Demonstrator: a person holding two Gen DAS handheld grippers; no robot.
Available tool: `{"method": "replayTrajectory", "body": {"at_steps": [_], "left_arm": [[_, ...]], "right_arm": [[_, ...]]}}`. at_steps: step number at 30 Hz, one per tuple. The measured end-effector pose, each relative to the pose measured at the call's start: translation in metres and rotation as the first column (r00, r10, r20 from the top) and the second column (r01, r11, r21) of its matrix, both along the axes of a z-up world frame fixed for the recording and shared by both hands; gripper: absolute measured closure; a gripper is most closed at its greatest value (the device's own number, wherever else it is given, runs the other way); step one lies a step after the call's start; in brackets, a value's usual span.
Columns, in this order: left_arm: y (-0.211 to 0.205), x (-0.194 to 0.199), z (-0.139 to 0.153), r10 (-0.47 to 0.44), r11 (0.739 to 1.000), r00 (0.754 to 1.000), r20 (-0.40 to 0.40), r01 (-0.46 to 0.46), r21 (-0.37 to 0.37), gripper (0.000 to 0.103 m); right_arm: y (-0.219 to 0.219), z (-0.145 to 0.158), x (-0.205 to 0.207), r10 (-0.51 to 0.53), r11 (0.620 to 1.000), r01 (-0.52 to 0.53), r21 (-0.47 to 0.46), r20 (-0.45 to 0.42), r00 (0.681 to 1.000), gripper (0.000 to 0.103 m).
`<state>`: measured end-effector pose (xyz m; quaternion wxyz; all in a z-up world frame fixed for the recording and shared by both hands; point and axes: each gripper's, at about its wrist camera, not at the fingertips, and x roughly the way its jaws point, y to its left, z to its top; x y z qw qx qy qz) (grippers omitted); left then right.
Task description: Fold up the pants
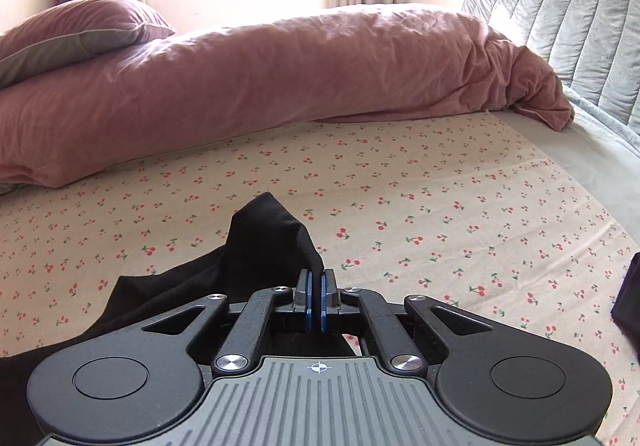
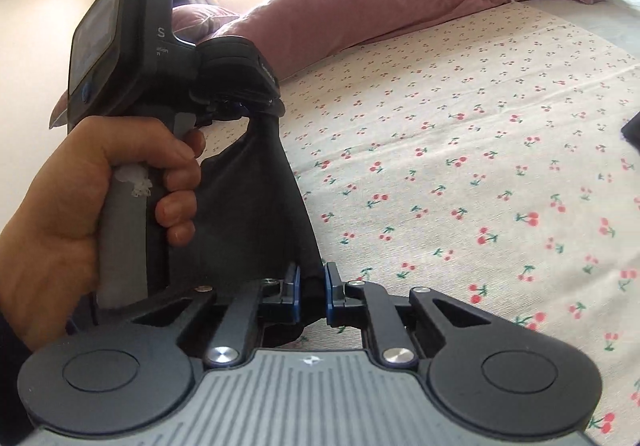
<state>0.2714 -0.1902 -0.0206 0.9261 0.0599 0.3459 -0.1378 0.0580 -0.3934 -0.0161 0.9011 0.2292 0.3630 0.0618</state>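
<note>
Both grippers clenched on black pants (image 1: 264, 242): left gripper (image 1: 317, 300) and right gripper (image 2: 312, 296) each pinch edge, fabric lifted off cherry-print sheet (image 1: 440, 206). Step: carrying fold over. Next: lay edge flat, aligned, before release.

The left gripper (image 1: 318, 288) and right gripper (image 2: 313, 292) are being held clamped shut, the left hand (image 2: 100, 198) gripping its handle at nine o'clock.

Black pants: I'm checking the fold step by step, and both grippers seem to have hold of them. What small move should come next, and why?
Probably carry both grips forward over the cherry-print sheet, keeping them level. The left gripper and right gripper are each shut on the black pants, with fabric stretched between them, and bare sheet lies ahead to lay the fold on.
</note>
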Motion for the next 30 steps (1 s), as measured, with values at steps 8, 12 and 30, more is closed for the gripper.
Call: {"method": "replayTrajectory", "body": {"at_steps": [8, 12, 30], "left_arm": [[-0.076, -0.009, -0.005, -0.091, 0.996, 0.995, -0.035, 0.09, -0.008, 0.101], [-0.092, -0.006, -0.032, -0.114, 0.992, 0.99, -0.085, 0.117, 0.035, 0.1], [0.154, -0.05, -0.026, 0.145, 0.937, 0.965, -0.219, -0.205, -0.282, 0.072]], "right_arm": [[-0.085, 0.0, -0.015, -0.101, 0.993, 0.104, 0.065, -0.038, 0.994, 0.1], [-0.095, -0.028, -0.003, -0.076, 0.989, 0.093, 0.116, -0.139, 0.987, 0.096], [-0.076, -0.01, -0.01, -0.157, 0.973, 0.128, -0.194, -0.144, 0.977, 0.073]]}}
